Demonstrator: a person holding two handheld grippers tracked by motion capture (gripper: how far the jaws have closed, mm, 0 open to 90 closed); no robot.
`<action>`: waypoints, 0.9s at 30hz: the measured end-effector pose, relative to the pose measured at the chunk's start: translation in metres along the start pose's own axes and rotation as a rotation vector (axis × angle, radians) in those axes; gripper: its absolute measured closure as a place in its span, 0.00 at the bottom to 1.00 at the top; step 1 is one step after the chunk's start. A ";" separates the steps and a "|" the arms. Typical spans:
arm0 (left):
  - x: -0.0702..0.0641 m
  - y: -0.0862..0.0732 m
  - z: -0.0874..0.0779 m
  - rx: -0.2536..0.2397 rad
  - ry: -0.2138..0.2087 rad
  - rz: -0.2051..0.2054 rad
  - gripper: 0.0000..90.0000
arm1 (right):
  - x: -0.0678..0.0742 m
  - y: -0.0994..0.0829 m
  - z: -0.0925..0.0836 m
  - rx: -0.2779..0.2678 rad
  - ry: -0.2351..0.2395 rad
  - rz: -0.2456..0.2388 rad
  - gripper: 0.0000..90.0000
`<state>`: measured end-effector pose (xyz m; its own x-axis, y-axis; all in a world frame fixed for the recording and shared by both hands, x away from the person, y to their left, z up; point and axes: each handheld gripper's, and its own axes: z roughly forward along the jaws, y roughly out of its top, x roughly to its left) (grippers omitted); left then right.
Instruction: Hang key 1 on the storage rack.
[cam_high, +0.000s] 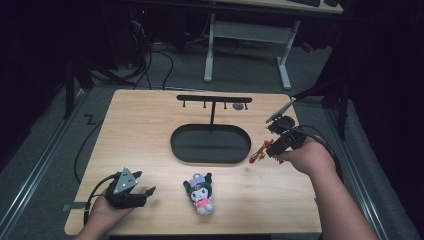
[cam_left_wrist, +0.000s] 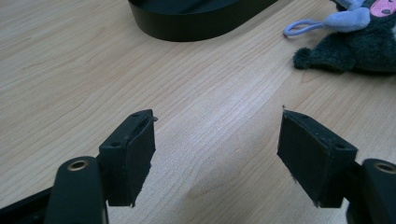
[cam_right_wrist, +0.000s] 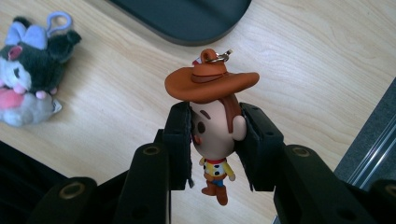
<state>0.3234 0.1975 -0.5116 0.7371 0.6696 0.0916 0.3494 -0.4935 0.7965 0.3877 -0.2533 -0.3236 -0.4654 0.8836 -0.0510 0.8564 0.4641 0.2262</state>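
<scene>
While the right gripper (cam_right_wrist: 212, 144) lifts a cowboy keychain (cam_right_wrist: 212, 112) at the desk's (cam_high: 145, 130) right edge, its fingers clamp the head.
Next, I judge: carry it left to the hook stand (cam_high: 214, 100) and thread its ring; the left gripper (cam_left_wrist: 217, 154) rests open, near-left.

no legible text, labels, brands, numbers or signs on any surface in the three views.
</scene>
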 end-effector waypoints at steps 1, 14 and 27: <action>0.000 0.000 0.000 0.001 0.000 0.000 0.31 | 0.000 0.003 0.000 0.005 -0.001 0.008 0.74; 0.002 -0.001 0.001 -0.001 -0.004 -0.003 0.31 | -0.003 0.032 -0.002 -0.002 -0.011 0.019 0.74; 0.002 -0.002 -0.001 -0.001 -0.004 -0.007 0.31 | -0.007 0.057 0.000 -0.015 -0.014 0.030 0.74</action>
<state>0.3237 0.2004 -0.5124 0.7368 0.6709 0.0842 0.3538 -0.4886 0.7976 0.4401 -0.2329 -0.3106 -0.4367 0.8978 -0.0574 0.8663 0.4369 0.2420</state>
